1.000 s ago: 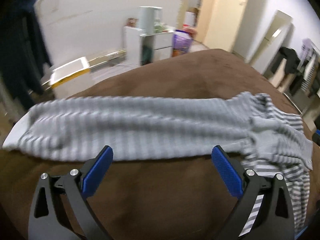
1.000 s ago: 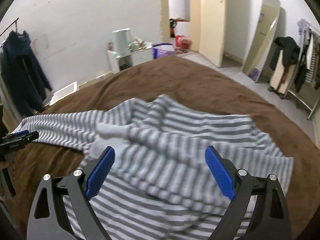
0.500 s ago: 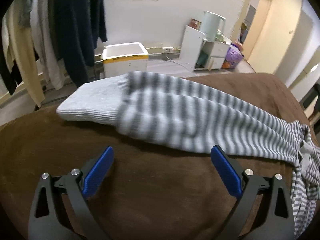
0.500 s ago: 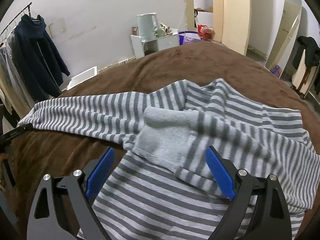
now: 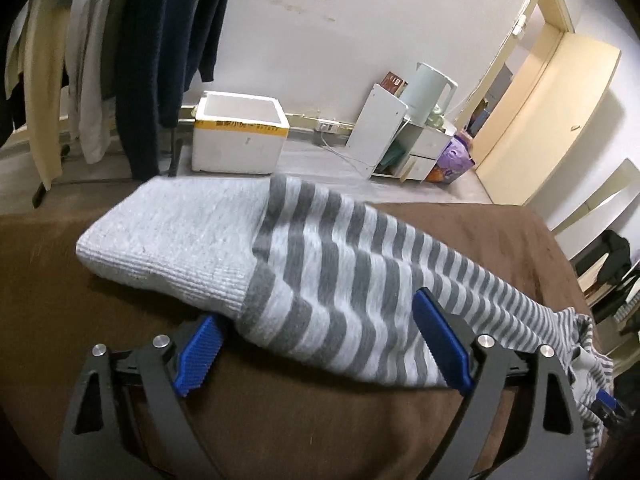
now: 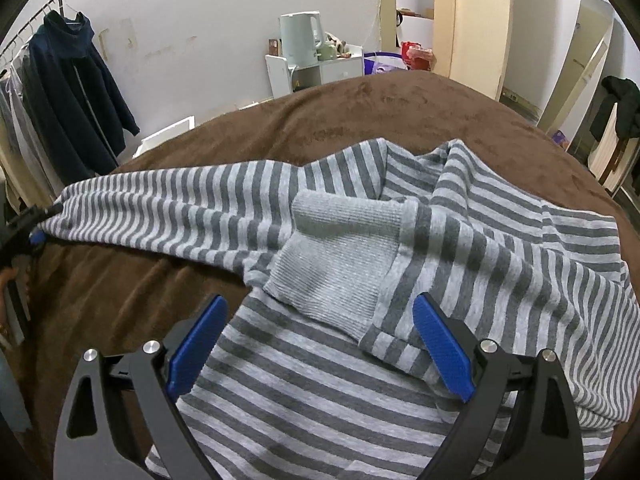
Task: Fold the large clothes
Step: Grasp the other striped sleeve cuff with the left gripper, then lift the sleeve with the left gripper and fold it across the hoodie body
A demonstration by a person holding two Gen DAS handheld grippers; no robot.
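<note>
Here, grey-striped sweater (image 6: 460, 240), plain ribbed cuffs, spread on brown blanket (image 6: 360, 104)

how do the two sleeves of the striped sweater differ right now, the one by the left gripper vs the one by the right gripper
The left sleeve lies stretched straight out across the brown blanket; the right sleeve is folded in over the sweater body. The left sleeve's cuff rests on bare blanket between the open left gripper fingers; the right sleeve's cuff rests on striped fabric ahead of the open right gripper. Both have plain grey ribbed cuffs.
</note>
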